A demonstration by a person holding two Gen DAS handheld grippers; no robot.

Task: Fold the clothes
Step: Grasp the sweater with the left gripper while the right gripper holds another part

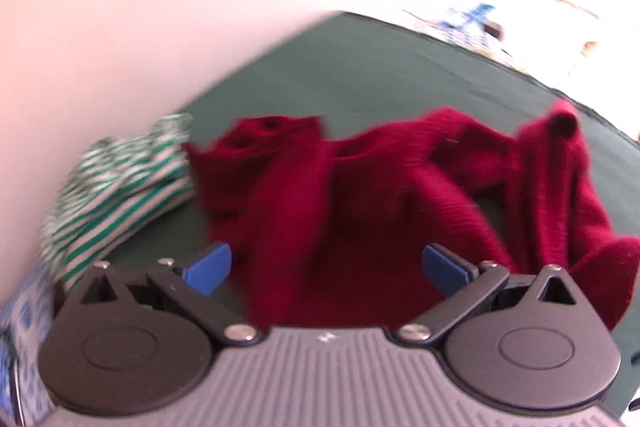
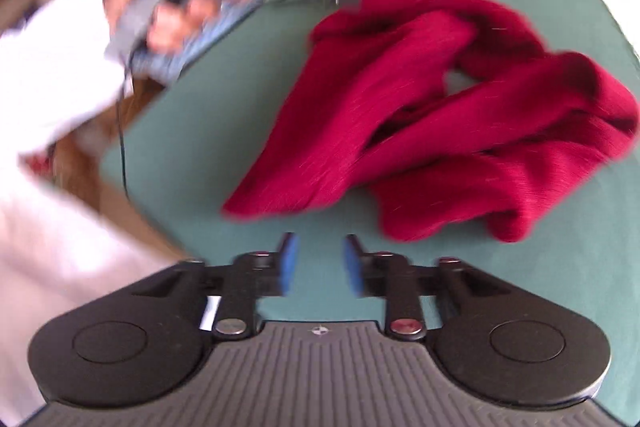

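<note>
Red garment lies crumpled and unfolded mid-tabletop; striped garment sits folded at the far edge. Left gripper jaws spread wide, empty; right gripper jaws parted, empty. Red piece remains to fold

left gripper: jaws wide apart, empty | right gripper: jaws parted, empty

Green table cover; white wall.

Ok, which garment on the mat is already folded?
The green-striped top at the mat's far edge; the red sweater lies crumpled and spread out.
</note>
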